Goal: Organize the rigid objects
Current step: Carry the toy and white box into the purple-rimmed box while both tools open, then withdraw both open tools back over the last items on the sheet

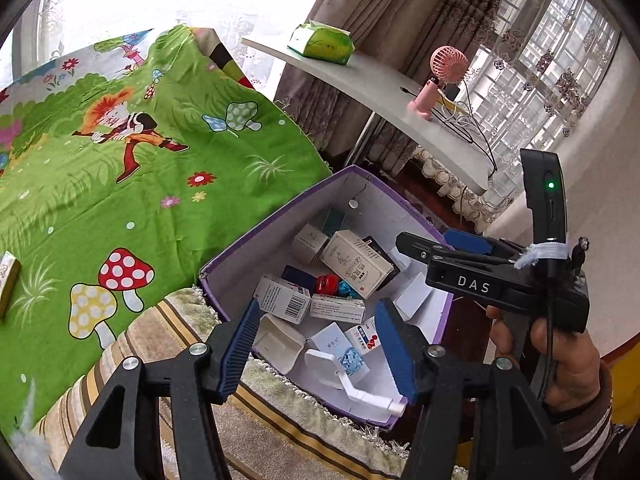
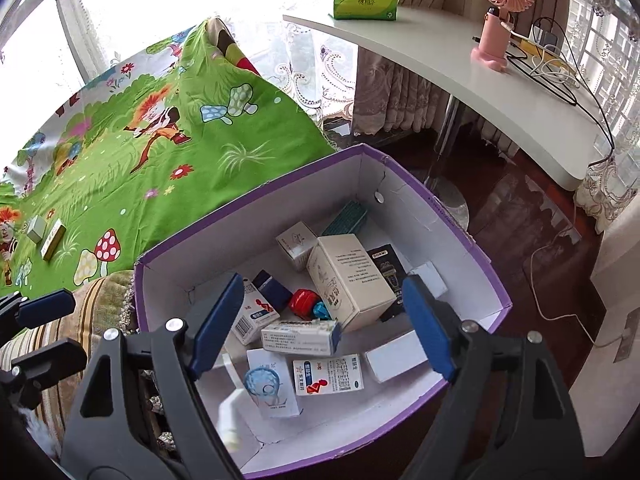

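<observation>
Both my grippers hang over the purple cardboard box (image 2: 460, 216) right now. My left gripper (image 1: 316, 348) has its blue pads apart about halfway with nothing pressed between them; a white plastic case (image 1: 280, 344) and small cartons lie in the box below the gap. My right gripper (image 2: 324, 324) stands wider, also holding nothing, its pads framing a white medicine carton (image 2: 300, 336) that lies flat, long axis running left to right. The big beige carton (image 2: 348, 280) sits in the middle of the box, long axis running from the near right to the far left, leaning on its neighbours. The left wrist view shows my right hand (image 1: 560, 360) on the other gripper's handle at the box's right side; the right wrist view doesn't, though it shows the left gripper's blue pad tips at its left edge. The right view alone picks up two small boxes (image 2: 46, 236) left out on the green cartoon bedsheet (image 2: 160, 160), well apart from the box. On the far white table (image 2: 480, 92) stand a pink fan (image 2: 500, 12) and a green tissue pack (image 2: 364, 0).
</observation>
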Motion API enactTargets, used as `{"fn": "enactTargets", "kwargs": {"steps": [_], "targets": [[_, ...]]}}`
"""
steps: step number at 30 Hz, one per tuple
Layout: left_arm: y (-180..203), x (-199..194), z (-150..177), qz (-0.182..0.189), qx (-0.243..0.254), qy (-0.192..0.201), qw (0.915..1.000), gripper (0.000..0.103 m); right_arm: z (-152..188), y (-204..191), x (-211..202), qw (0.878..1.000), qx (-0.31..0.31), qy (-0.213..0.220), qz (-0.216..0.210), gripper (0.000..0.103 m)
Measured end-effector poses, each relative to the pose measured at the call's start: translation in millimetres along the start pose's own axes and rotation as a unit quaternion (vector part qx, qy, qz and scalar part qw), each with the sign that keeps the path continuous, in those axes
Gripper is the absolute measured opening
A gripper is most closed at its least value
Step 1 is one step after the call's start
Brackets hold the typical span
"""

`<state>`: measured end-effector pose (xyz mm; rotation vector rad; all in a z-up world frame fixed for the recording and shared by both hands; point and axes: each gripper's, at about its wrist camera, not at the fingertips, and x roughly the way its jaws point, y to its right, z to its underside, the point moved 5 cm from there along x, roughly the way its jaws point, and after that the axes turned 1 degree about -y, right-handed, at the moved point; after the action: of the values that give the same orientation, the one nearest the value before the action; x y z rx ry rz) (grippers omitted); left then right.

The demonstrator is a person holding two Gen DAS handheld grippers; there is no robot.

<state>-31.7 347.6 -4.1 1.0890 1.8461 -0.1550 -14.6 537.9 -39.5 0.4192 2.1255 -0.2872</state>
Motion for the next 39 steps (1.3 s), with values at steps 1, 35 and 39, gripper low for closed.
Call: {"fn": "enactTargets", "kwargs": {"steps": [1, 35, 39], "targets": [[-4, -1, -1, -0.002, -0.005, 0.002, 1.0, 0.061, 0, 0, 0, 1.0, 0.0, 0.001, 0.0, 0.084], [-226, -112, -11, -0.141, -0.14, 0.084, 0.9765, 0.061, -37, -181, 1, 0.985, -0.142, 0.006, -0.101, 0.089], [-260, -131, -13, -0.163, -0.158, 0.096, 0.9692, 0.061, -44, -222, 5, 0.977, -0.174, 0.009, -0.119, 0.089]]}}
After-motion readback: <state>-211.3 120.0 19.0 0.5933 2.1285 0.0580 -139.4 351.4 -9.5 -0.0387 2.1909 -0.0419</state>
